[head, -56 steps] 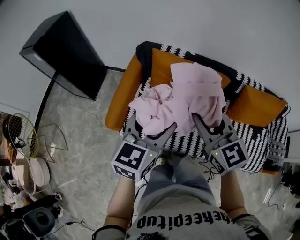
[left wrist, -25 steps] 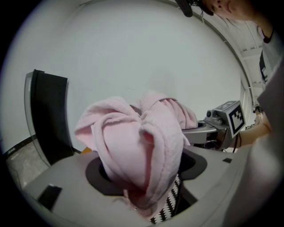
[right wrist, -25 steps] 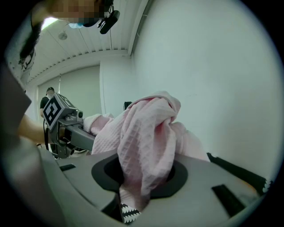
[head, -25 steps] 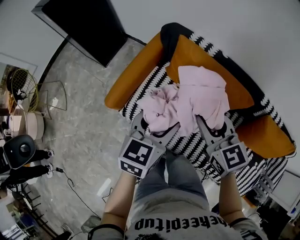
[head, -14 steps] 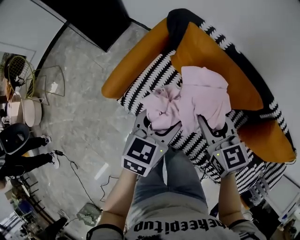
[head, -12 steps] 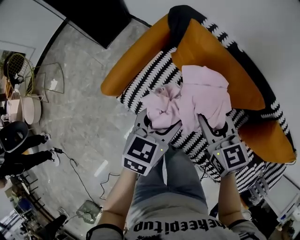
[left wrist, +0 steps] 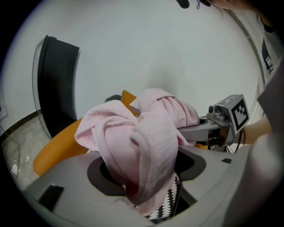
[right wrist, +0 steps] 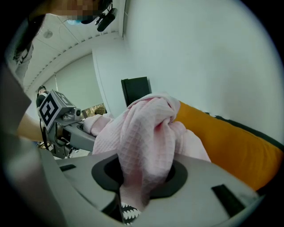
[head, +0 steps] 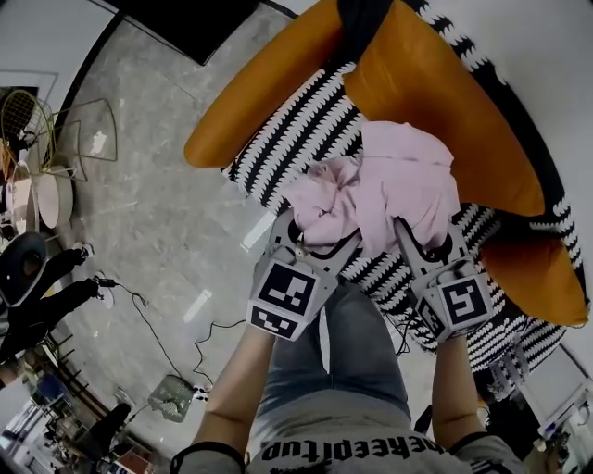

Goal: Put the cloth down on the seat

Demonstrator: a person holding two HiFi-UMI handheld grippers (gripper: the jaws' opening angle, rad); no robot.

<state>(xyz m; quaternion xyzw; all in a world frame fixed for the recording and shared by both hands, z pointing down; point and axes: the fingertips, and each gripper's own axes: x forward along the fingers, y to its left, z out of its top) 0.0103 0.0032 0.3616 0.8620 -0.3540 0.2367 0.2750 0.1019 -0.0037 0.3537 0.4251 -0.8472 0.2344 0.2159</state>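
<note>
A crumpled pink cloth hangs bunched above the black-and-white striped seat of an orange armchair. In the head view my left gripper holds the cloth's left lump and my right gripper its right part, both at the seat's front edge. In the left gripper view the cloth fills the gap between the jaws, which are closing on it. In the right gripper view the cloth is pinched between the jaws, with the striped seat showing below.
The orange backrest and armrest border the seat. A dark cabinet stands by the wall. A wire stand and cables are on the stone floor at left. The person's legs are below the grippers.
The head view has swung, so the armchair sits higher and more tilted in the picture. Both grippers still hold the cloth at the seat's front, a little closer to the striped cushion.
</note>
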